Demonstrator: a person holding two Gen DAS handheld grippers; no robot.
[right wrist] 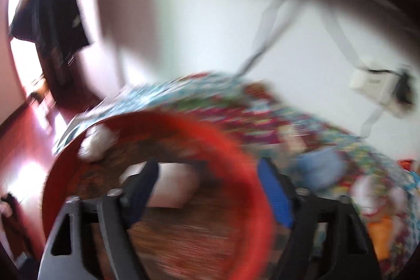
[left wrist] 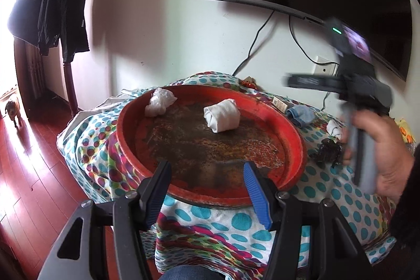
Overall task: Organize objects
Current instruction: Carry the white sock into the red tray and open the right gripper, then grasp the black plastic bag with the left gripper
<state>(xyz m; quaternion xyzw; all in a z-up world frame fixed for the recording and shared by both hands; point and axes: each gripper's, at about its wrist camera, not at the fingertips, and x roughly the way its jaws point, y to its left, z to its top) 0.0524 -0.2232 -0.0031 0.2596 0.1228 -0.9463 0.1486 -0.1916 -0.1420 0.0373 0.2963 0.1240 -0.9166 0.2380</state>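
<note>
The white sock roll (left wrist: 221, 115) is lying in the red tray (left wrist: 126, 127); I am lifting my right tool (right wrist: 207, 190), jaws apart and empty. Left tool (left wrist: 207, 190) gapes idle. Next, the blue sock (left wrist: 300, 115) beside the tray needs grabbing.

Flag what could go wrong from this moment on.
1. The right claw is open and its view is smeared, so the next pick could be misjudged.
2. The blue sock lies close to the red tray rim; a claw might clip the rim.
3. The tablecloth is rumpled and could snag.
</note>
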